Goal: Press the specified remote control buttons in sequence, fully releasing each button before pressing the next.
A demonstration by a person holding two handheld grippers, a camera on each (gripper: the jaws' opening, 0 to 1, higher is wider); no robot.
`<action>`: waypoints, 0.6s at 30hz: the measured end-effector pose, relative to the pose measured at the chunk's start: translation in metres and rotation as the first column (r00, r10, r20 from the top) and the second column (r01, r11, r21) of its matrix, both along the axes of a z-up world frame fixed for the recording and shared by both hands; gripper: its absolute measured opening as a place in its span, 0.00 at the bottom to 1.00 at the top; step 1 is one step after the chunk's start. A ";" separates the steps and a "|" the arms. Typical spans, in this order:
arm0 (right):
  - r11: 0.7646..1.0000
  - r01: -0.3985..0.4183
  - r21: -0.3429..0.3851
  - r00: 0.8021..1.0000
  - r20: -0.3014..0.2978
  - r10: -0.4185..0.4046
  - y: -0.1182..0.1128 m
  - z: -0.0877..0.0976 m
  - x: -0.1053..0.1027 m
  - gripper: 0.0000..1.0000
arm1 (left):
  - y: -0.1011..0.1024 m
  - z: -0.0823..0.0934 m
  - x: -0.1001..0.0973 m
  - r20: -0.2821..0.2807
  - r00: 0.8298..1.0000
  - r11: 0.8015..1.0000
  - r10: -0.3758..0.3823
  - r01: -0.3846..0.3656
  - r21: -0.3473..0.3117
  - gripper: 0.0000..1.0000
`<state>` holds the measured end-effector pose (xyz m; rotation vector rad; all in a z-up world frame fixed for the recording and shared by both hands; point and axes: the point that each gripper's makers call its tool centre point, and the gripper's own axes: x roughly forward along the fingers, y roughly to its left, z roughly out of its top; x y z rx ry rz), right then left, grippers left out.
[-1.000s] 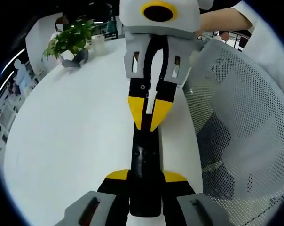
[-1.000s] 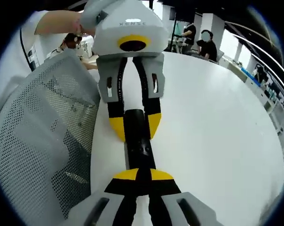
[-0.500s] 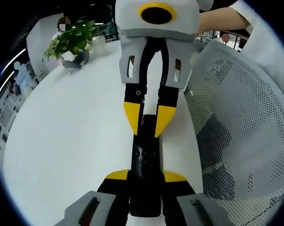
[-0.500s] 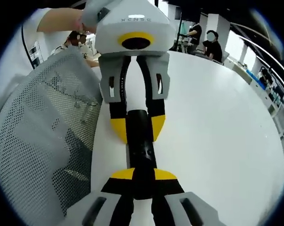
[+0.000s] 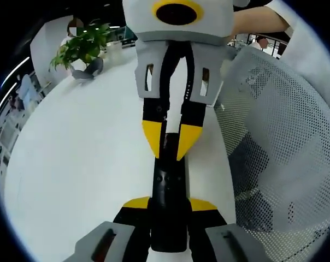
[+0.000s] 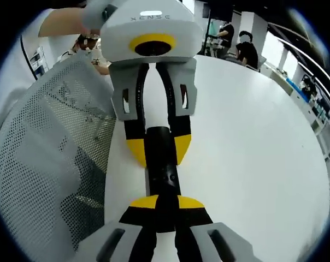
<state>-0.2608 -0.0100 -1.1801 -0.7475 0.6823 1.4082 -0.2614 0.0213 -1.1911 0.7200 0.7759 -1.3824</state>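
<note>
A slim black remote lies lengthwise between the two grippers, just above the white table. My left gripper is shut on its near end, one yellow tip on each side. Facing it from the top of the left gripper view, my right gripper is shut, its narrow yellow tips down on the remote's upper face near the buttons. In the right gripper view, my right gripper rises from the bottom over the remote. There the left gripper clamps the remote's far end.
A grey mesh chair back stands close along the table's edge, and it appears again as the chair back. A potted plant sits at the far side. A person's arm reaches behind the right gripper. People sit at distant desks.
The right gripper has come closer along the remote, and its tips now sit lower on the remote's top. The left gripper keeps its hold and has not moved.
</note>
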 end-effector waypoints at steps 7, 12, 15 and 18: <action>0.999 -0.033 0.028 0.999 0.012 0.033 0.001 -0.002 -0.001 0.05 | 0.000 0.000 0.000 0.000 1.000 1.000 -0.003 0.003 0.001 0.24; 0.999 -0.046 0.002 0.998 -0.032 0.046 0.003 -0.004 0.002 0.05 | 0.000 0.000 0.000 0.000 1.000 1.000 -0.003 0.003 0.003 0.24; 1.000 -0.014 -0.007 0.998 -0.066 0.013 0.003 -0.005 0.003 0.05 | 0.000 0.000 -0.001 0.000 1.000 1.000 -0.002 0.002 0.004 0.24; 0.998 0.011 -0.054 0.997 -0.077 -0.015 0.004 -0.005 0.002 0.05 | 0.000 0.000 -0.001 -0.001 1.000 1.000 -0.002 0.002 0.006 0.24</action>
